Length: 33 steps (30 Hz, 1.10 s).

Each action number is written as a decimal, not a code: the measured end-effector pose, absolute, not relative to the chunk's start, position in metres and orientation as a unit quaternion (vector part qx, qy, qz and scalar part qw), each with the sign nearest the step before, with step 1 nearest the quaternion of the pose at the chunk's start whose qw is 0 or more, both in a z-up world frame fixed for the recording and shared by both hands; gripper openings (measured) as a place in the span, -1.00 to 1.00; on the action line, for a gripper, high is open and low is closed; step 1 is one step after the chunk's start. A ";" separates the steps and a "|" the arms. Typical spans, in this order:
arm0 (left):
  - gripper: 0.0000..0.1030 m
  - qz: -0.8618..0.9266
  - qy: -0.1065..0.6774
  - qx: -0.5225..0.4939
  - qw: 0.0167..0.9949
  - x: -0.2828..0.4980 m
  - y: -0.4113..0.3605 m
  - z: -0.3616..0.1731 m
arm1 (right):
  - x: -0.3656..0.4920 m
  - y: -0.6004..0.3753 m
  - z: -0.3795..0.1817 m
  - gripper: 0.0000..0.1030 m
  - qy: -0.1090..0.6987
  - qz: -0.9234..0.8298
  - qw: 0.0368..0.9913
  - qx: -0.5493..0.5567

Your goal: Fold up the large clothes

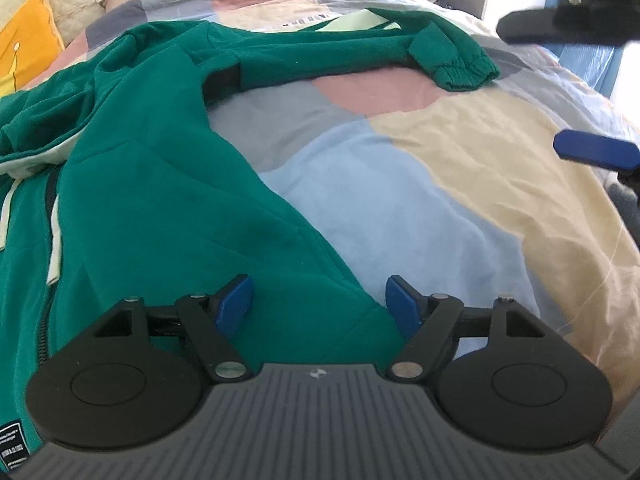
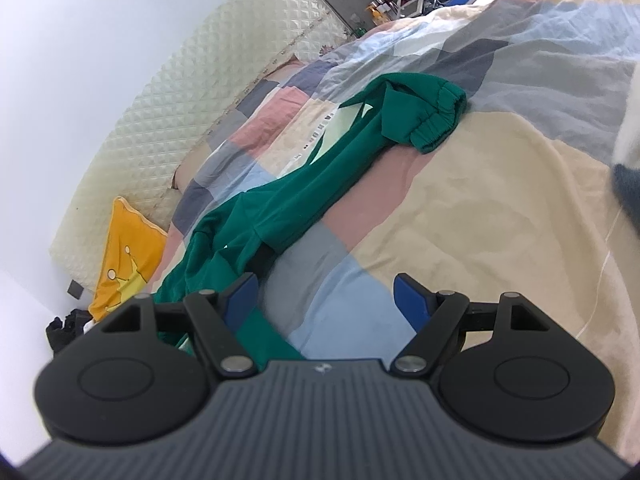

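A green zip-up hoodie (image 1: 152, 184) lies spread on the bed, its zipper and white drawstrings at the left. One sleeve stretches to the far right and ends in a ribbed cuff (image 1: 460, 66). My left gripper (image 1: 320, 304) is open and empty, just above the hoodie's lower right hem. In the right wrist view the same sleeve (image 2: 320, 188) and cuff (image 2: 436, 120) lie ahead. My right gripper (image 2: 325, 304) is open and empty above the quilt; one blue finger (image 1: 592, 150) of it shows at the right edge of the left wrist view.
A pastel patchwork quilt (image 1: 460, 184) covers the bed. A yellow cushion (image 2: 128, 252) lies at the head by the cream quilted headboard (image 2: 192, 92). Bottles and small items (image 2: 384, 2) stand on a far shelf. Dark clothing (image 2: 66, 326) lies beside the bed.
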<state>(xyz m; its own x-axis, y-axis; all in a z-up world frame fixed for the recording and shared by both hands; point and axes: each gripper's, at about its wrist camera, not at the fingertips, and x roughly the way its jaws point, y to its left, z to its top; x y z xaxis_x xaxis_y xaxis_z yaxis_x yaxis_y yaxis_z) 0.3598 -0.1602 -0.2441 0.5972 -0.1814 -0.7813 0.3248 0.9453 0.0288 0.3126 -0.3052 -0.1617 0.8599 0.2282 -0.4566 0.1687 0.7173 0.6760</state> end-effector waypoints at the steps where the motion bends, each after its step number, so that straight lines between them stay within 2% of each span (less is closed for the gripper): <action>1: 0.52 -0.141 0.424 0.090 0.890 0.359 -0.163 -0.246 | 0.313 -0.306 -0.162 0.50 0.265 0.015 0.887 0.378; 5: 0.50 -0.118 0.412 0.111 0.897 0.354 -0.172 -0.254 | 0.313 -0.307 -0.164 0.50 0.268 0.008 0.885 0.382; 7: 0.36 -0.104 0.404 0.127 0.900 0.351 -0.176 -0.256 | 0.315 -0.306 -0.166 0.50 0.271 0.001 0.883 0.382; 10: 0.04 -0.091 0.405 0.123 0.901 0.351 -0.176 -0.256 | 0.316 -0.306 -0.168 0.50 0.275 -0.001 0.882 0.383; 12: -0.26 -0.081 0.411 0.108 0.901 0.353 -0.173 -0.253 | 0.316 -0.306 -0.169 0.50 0.276 -0.002 0.881 0.384; 14: -0.47 -0.075 0.412 0.108 0.902 0.353 -0.173 -0.248 | 0.316 -0.306 -0.169 0.50 0.277 -0.004 0.881 0.385; 17: -0.68 -0.074 0.411 0.081 0.905 0.351 -0.162 -0.236 | 0.316 -0.306 -0.169 0.50 0.276 -0.004 0.881 0.384; 28: -0.75 -0.081 0.343 -0.012 0.936 0.307 -0.087 -0.157 | 0.318 -0.302 -0.168 0.50 0.275 0.003 0.886 0.373; 33: -0.75 -0.055 0.321 -0.057 0.944 0.286 -0.041 -0.138 | 0.320 -0.295 -0.168 0.50 0.286 0.027 0.885 0.365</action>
